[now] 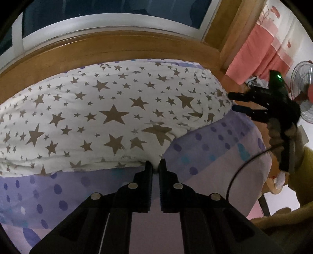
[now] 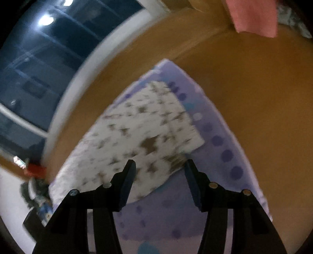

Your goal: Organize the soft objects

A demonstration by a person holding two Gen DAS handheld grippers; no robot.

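Note:
A white quilt with brown stars (image 1: 109, 109) lies folded on a lilac sheet with purple dots (image 1: 215, 152). My left gripper (image 1: 155, 165) is shut on the quilt's near edge, with a pinch of white fabric between its tips. My right gripper (image 1: 232, 102) hovers off the quilt's right end, its jaws apart and nothing between them. The right wrist view is blurred. There the right gripper (image 2: 160, 162) stands open just above a corner of the star quilt (image 2: 140, 129) on the dotted sheet (image 2: 215, 140).
A wooden ledge (image 1: 117, 48) and a dark window (image 1: 109, 11) run behind the bed. To the right are a pink curtain (image 1: 252, 54) and a standing fan (image 1: 301, 84). A yellow sleeve (image 1: 305, 168) holds the right gripper. Wooden floor (image 2: 254, 88) lies past the sheet's edge.

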